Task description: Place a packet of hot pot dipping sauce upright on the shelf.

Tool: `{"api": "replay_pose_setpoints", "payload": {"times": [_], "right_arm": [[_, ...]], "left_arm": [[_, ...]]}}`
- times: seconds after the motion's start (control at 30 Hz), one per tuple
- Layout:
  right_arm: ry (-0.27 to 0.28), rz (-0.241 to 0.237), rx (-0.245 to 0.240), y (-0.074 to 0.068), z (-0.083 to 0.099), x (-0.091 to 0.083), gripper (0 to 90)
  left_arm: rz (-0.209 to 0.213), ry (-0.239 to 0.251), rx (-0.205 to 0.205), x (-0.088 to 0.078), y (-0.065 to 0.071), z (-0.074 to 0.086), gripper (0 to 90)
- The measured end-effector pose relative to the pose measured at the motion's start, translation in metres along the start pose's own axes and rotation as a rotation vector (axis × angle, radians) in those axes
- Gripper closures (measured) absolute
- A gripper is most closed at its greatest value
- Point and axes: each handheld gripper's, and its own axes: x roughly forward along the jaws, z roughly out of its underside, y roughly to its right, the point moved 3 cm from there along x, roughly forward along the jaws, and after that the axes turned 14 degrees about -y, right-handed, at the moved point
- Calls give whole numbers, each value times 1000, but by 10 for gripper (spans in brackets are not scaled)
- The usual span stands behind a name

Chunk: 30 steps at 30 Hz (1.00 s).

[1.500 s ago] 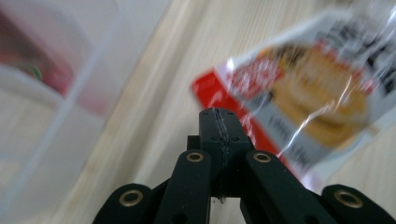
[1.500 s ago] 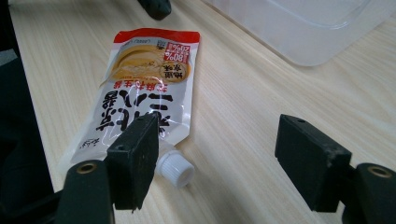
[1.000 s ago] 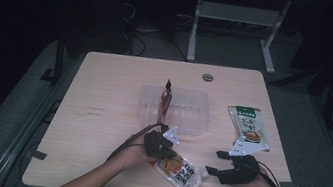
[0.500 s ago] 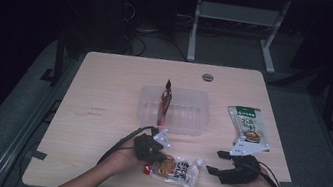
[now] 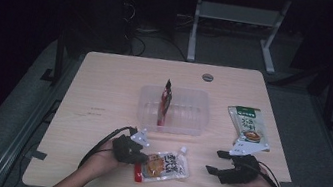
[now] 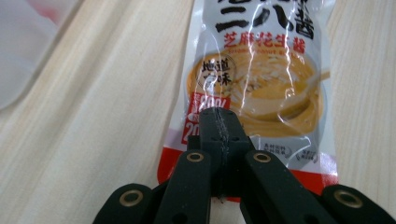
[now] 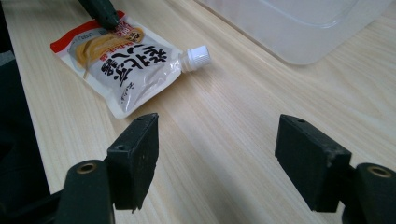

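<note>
A spouted sauce pouch (image 5: 165, 167) with a noodle picture and a white cap lies flat near the table's front edge. My left gripper (image 5: 141, 159) is shut, and its joined tips (image 6: 219, 116) rest on the pouch's (image 6: 261, 84) red bottom end. The right gripper view shows that same left gripper tip (image 7: 105, 16) touching the pouch (image 7: 126, 60) at its far corner. My right gripper (image 5: 214, 162) rests open on the table to the right of the pouch, with bare wood between its jaws (image 7: 217, 154).
A clear plastic tray (image 5: 201, 114) sits mid-table with a red sachet (image 5: 165, 101) standing in it. The tray's corner (image 7: 299, 28) is close ahead of the right gripper. A green-topped food packet (image 5: 248, 128) lies right of the tray.
My left gripper has moved left and toward the front edge, and the pouch under its tips has swung from a diagonal to nearly level. The right gripper has stayed put.
</note>
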Motion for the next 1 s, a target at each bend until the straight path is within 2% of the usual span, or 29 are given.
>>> {"api": "replay_pose_setpoints", "payload": {"times": [0.07,0.1,0.13,0.17,0.27,0.3,0.5,0.57,0.73,1.0], "right_arm": [[0,0,1,0,0,0,297],[1,1,0,0,0,0,297],[-3,-1,10,0,1,0,297],[2,-1,4,1,1,0,297],[1,-1,3,2,1,1,297],[0,1,3,2,1,1,297],[-8,-6,20,0,0,1,296],[-8,-9,13,0,0,2,294],[-14,-17,23,-1,0,4,290],[-28,-44,34,-4,-2,6,284]], "left_arm": [[13,16,7,-6,0,-2,900],[18,43,-1,-8,1,-4,900],[18,49,15,-12,2,-5,900],[34,81,2,-15,5,-8,899],[43,99,17,-19,11,-13,900],[56,109,10,-18,14,-14,899],[71,92,23,-2,20,-21,899],[64,71,36,5,21,-24,899],[66,61,41,12,21,-27,900],[20,27,35,22,23,-32,900]]}}
